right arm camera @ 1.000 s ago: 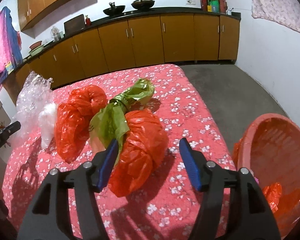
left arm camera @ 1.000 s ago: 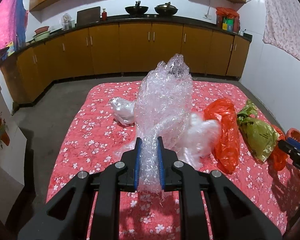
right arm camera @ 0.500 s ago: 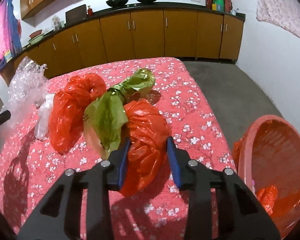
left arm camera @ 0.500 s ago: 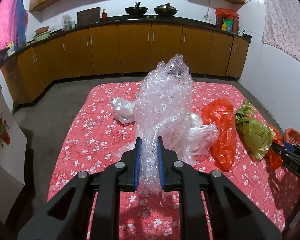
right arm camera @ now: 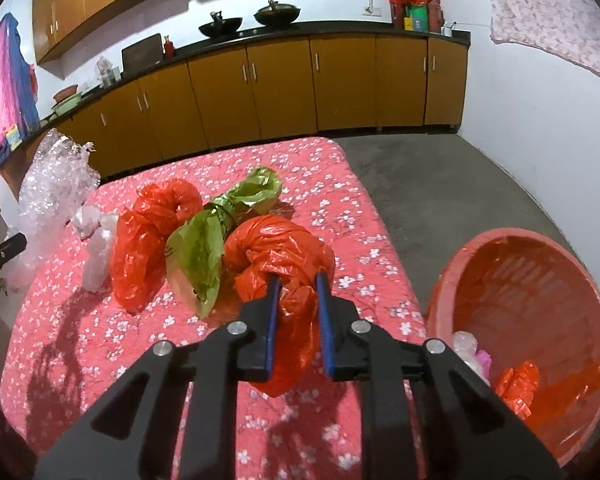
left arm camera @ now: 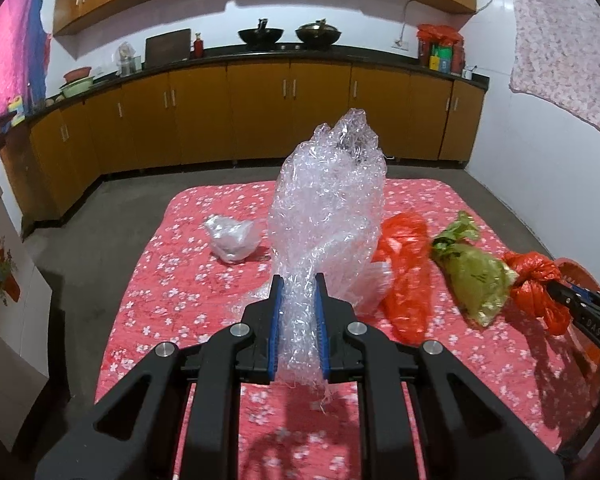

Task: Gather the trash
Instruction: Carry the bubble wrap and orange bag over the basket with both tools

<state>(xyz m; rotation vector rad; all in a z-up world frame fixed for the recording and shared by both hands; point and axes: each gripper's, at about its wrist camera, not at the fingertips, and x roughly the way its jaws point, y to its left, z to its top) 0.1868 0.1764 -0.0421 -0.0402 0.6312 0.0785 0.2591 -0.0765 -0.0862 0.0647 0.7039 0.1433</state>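
Observation:
My left gripper [left arm camera: 298,284] is shut on a tall wad of clear bubble wrap [left arm camera: 328,208] and holds it upright above the red flowered table [left arm camera: 172,288]. My right gripper [right arm camera: 297,280] is shut on a knotted red plastic bag [right arm camera: 278,252], lifted off the table; that bag also shows in the left wrist view [left arm camera: 534,280]. A green bag [right arm camera: 204,248] and a second red bag [right arm camera: 148,240] lie on the table to its left. A red basket [right arm camera: 540,280] lined with a red bag stands off the table's right edge.
A small clear plastic bag [left arm camera: 232,238] lies at the table's far left. Another clear bag [right arm camera: 96,256] lies by the second red bag. The basket holds a few bits of trash [right arm camera: 512,384]. Brown kitchen cabinets [left arm camera: 260,108] run behind, with grey floor around.
My right gripper closed on the near red bag and lifted it off the table. My left gripper kept its hold on the bubble wrap and rose a little.

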